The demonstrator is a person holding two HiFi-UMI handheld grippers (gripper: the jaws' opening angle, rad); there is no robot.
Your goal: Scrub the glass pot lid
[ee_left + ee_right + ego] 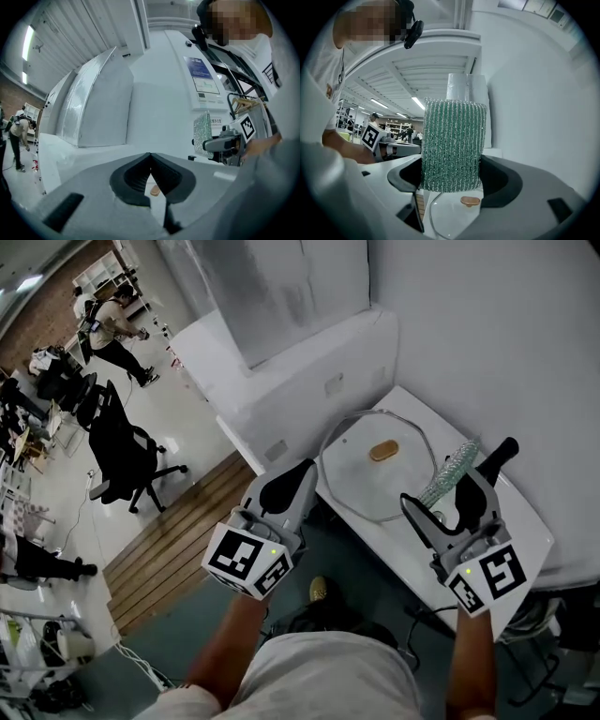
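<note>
Below me, on the white table [530,521] that stands against the wall, lies the glass pot lid [361,488], flat and round, filling most of the table's left half. To the left, well apart from it on the pale floor, a black office chair [122,451] stands beside a strip of wooden boards [178,549]. I hold my left gripper [302,472] just beside the lid's left rim, by the table's edge, and its own view shows both jaws pressed together with nothing between them [150,157]. I hold my right gripper [459,482] over the lid's right side, its jaws clamped on a green glittery scrubbing pad [450,472], which stands upright between them and rises past their tips [452,145]. Whether the pad touches the glass I cannot tell. Under the pad in the right gripper view the lid's clear curve [445,218] shows, and smallest of all, the tan knob [383,451] sits at the lid's centre.
</note>
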